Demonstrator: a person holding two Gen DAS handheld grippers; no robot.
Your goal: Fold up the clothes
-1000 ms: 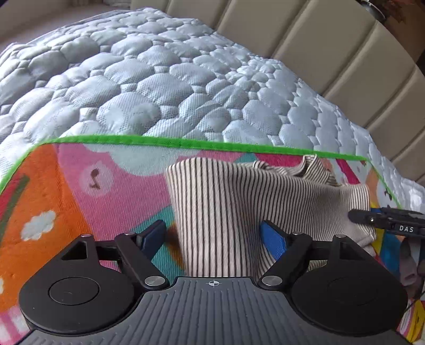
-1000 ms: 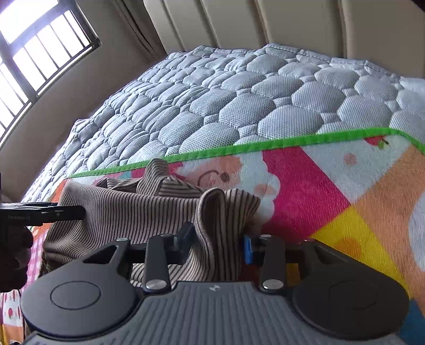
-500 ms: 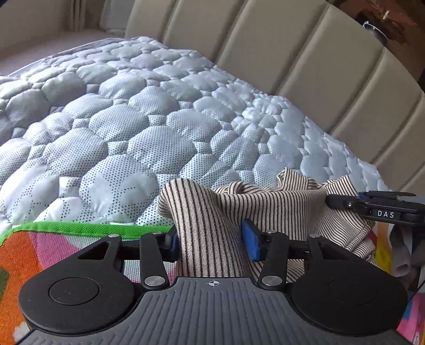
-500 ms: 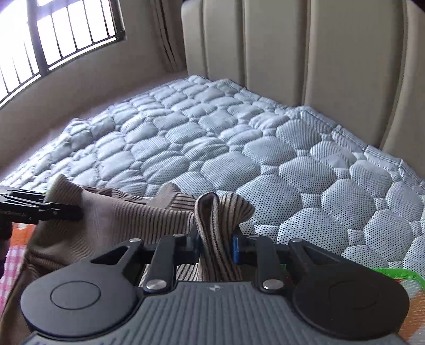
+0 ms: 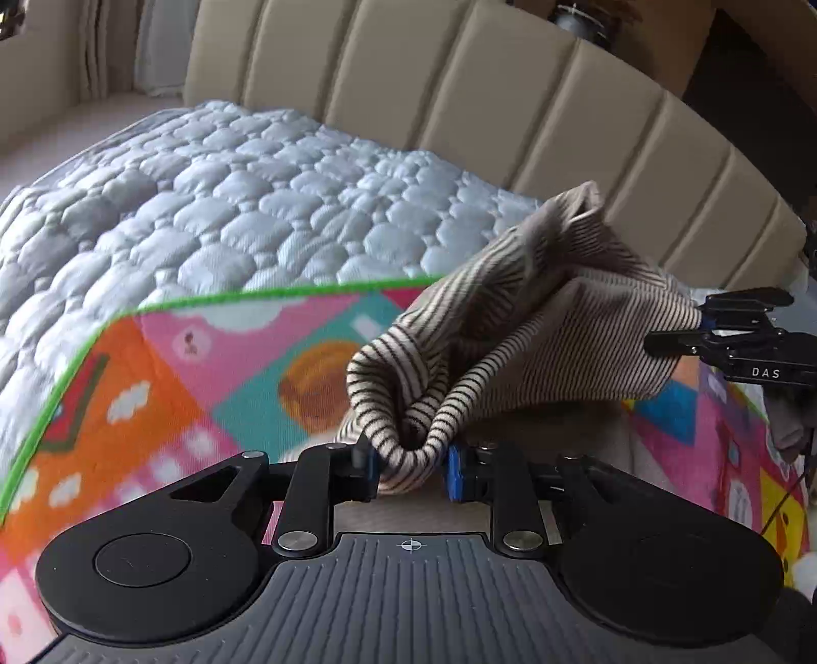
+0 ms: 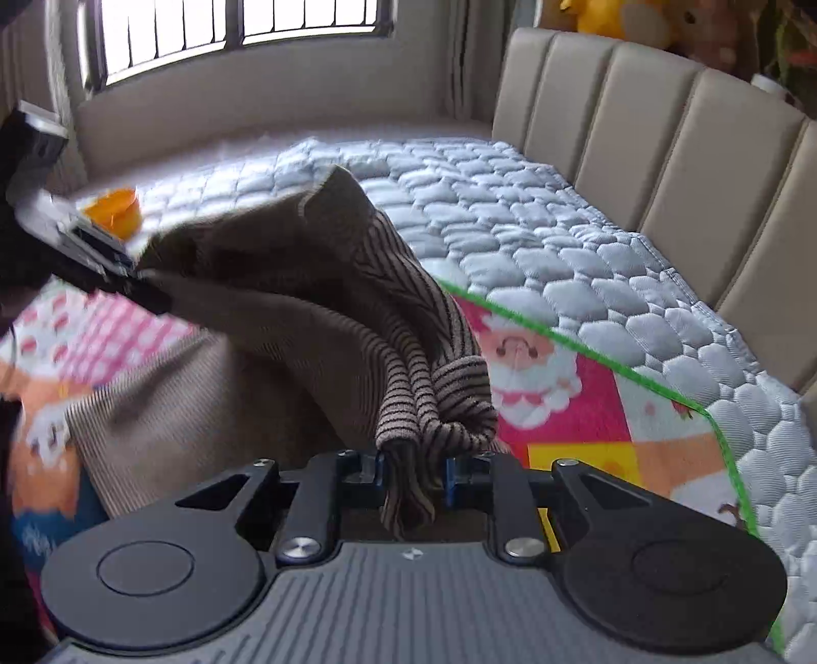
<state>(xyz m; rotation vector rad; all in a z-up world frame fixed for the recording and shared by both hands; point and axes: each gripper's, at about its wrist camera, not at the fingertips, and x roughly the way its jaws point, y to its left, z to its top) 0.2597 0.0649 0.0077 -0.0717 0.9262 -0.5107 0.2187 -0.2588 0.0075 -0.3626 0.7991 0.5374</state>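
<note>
A beige garment with thin dark stripes (image 5: 536, 316) hangs stretched between both grippers above a colourful play mat (image 5: 168, 368). My left gripper (image 5: 411, 467) is shut on one bunched edge of it. My right gripper (image 6: 412, 472) is shut on another bunched edge (image 6: 434, 408). In the left wrist view the right gripper (image 5: 740, 342) shows at the far right, holding the cloth. In the right wrist view the left gripper (image 6: 87, 250) shows at the far left. The garment's lower part (image 6: 168, 408) lies on the mat.
The mat, edged in green (image 6: 664, 388), lies on a grey quilted mattress (image 5: 255, 214). A beige padded headboard (image 5: 510, 112) stands behind. An orange object (image 6: 115, 212) sits on the mattress near the window (image 6: 245, 30). Plush toys (image 6: 613, 20) sit above the headboard.
Both grippers have lifted the garment clear of the mat and pulled back toward me. More of the mat now shows under the cloth. Both stay shut on it.
</note>
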